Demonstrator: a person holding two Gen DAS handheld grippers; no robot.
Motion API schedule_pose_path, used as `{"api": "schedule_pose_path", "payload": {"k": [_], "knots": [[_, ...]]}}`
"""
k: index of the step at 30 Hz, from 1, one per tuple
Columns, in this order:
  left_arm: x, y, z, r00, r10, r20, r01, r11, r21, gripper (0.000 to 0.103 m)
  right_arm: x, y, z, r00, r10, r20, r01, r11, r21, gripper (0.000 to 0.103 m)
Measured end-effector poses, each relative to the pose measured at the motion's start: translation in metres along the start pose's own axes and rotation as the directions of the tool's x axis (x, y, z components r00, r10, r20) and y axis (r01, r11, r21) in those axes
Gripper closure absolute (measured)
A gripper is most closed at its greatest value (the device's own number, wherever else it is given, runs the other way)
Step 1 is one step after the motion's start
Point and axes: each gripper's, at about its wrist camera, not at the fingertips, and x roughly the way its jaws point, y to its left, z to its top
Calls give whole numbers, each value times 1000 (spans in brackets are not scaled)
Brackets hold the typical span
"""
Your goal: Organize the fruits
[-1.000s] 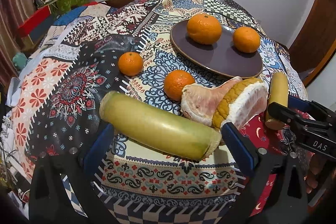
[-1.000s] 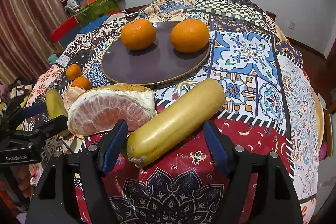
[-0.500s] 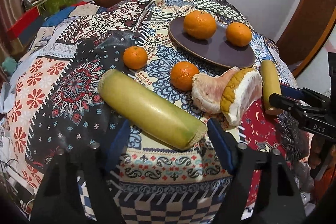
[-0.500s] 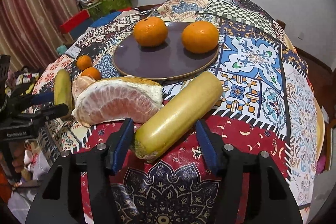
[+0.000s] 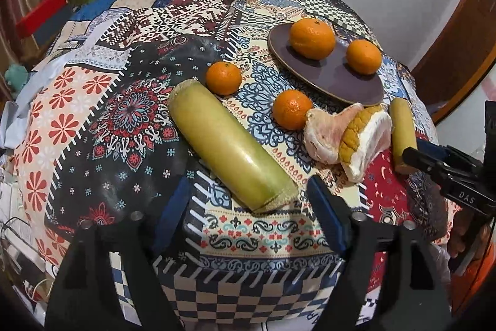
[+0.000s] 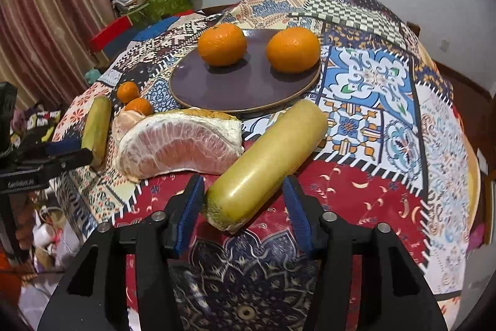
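1. The room is evenly lit from overhead, bright without being harsh.
2. Soft, short shadows sit under the oranges (image 6: pixel 222 44) on the purple plate (image 6: pixel 245 89).
3. A glossy highlight runs along the yellow-green stalk (image 5: pixel 228 145).
4. The fisheye bows the table (image 6: pixel 372 114) into a dome and blackens the corners.
5. The centre is sharp; the edges smear slightly.

Orange mandarins (image 6: pixel 222 44) on purple plate (image 6: pixel 248 89), multicoloured patchwork-patterned tablecloth (image 6: pixel 372 82).
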Motion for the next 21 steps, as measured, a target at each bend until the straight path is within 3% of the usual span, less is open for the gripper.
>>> {"api": "schedule_pose_path", "payload": {"k": [5, 9, 13, 17, 21], "knots": [[4, 0, 5, 1000, 10, 8, -10, 1000, -11, 18, 10, 4, 1, 1000, -20, -2, 20, 1000, -3, 41], [12, 8, 13, 999, 38, 17, -37, 998, -53, 18, 8, 8, 0, 999, -38, 4, 38, 998, -45, 45], [19, 7, 17, 997, 64, 44, -63, 997, -39, 38, 2, 7, -5, 999, -32, 9, 33, 997, -74, 53], [19, 5, 16, 995, 70, 65, -69, 997, -25, 40, -6, 2, -9, 999, -42, 10, 43, 995, -87, 61], [14, 5, 13, 997, 45, 64, -45, 999, 10, 51, -16, -6, -16, 998, -55, 13, 56, 994, -94, 67]]}}
